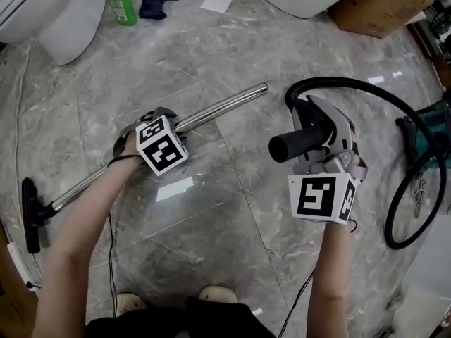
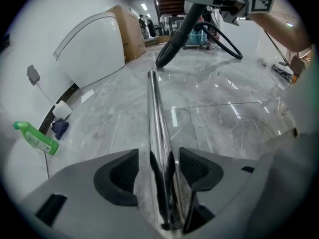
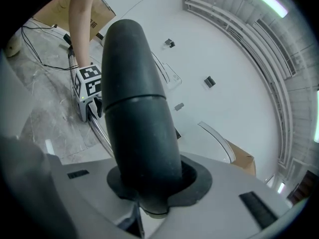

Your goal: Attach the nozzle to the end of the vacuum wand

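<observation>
A chrome vacuum wand (image 1: 225, 108) lies slantwise on the marble floor, with a black floor nozzle (image 1: 29, 213) on its lower left end. My left gripper (image 1: 144, 129) is low over the wand's middle. In the left gripper view the wand (image 2: 154, 113) runs between the jaws with a gap on each side, so my left gripper (image 2: 159, 171) is open. My right gripper (image 1: 317, 136) is shut on the black hose end (image 1: 292, 145), held above the floor to the right of the wand's free tip. This tube (image 3: 134, 108) fills the right gripper view, clamped at my right gripper (image 3: 149, 183).
The black hose (image 1: 394, 104) loops right to a teal vacuum body (image 1: 430, 129). A green bottle (image 1: 122, 2), a dark cloth (image 1: 151, 7) and a sheet of paper (image 1: 215, 3) lie at the far side. A cardboard box (image 1: 380, 5) stands far right. The person's feet (image 1: 211, 296) are below.
</observation>
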The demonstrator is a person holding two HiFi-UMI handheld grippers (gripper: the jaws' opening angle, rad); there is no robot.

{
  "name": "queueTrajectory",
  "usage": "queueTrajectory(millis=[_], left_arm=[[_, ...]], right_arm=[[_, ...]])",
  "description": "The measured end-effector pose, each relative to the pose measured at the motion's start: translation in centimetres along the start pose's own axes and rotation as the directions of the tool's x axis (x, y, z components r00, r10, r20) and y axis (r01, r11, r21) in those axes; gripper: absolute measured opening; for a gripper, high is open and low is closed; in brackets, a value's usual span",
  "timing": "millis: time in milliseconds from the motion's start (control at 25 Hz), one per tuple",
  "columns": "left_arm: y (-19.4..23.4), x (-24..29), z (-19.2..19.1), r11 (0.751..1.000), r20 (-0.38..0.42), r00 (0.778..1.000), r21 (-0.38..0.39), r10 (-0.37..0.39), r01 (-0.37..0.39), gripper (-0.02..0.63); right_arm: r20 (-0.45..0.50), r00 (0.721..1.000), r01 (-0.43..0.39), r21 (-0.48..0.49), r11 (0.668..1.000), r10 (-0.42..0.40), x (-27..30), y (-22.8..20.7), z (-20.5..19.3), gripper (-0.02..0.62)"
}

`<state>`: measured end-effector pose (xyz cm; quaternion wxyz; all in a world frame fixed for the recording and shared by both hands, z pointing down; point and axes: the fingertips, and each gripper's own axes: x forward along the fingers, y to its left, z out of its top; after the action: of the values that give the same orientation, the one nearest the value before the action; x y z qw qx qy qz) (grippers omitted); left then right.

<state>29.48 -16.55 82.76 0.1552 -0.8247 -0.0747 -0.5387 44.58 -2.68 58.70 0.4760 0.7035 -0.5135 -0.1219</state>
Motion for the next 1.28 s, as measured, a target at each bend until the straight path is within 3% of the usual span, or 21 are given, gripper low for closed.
queueTrajectory(millis=[200,320,600,720,960,1280], left_arm=[[-0.4,1.2,0.1,0.998,-0.027,0.998,-0.016,-0.06,0.06,0.257],[-1.0,1.4,-0.1,0.989,-0.012,0.992,-0.08,-0.124,0.123,0.191],[-1.4,1.1,-0.1,0.993,0.014,0.996,-0.086,-0.086,0.086,0.175],[-2.5,0.3,-0.4,0.993,0.025,0.994,-0.055,-0.104,0.106,0.175],[-3.7,-4.3,-2.1,0.993,0.084,0.99,-0.002,-0.117,0.118,0.175],[-2.5,-15.3,-7.0,0.995,0.176,0.979,0.018,-0.102,0.1,0.175]], right_arm=[[0.016,1.0,0.01,0.027,1.0,-0.01,-0.2,-0.6,-0.8,0.098],[0.007,1.0,0.011,0.005,1.0,-0.011,0.2,-0.1,-0.9,0.098],[-0.018,1.0,0.017,-0.029,0.999,-0.017,1.0,0.2,-0.9,0.098],[-0.025,0.999,0.019,-0.039,0.999,-0.02,1.2,0.2,-0.8,0.098],[-0.046,0.999,0.007,-0.074,0.997,-0.011,1.6,0.6,-0.5,0.098],[-0.108,0.994,0.003,-0.082,0.997,-0.011,2.6,0.1,0.7,0.098]])
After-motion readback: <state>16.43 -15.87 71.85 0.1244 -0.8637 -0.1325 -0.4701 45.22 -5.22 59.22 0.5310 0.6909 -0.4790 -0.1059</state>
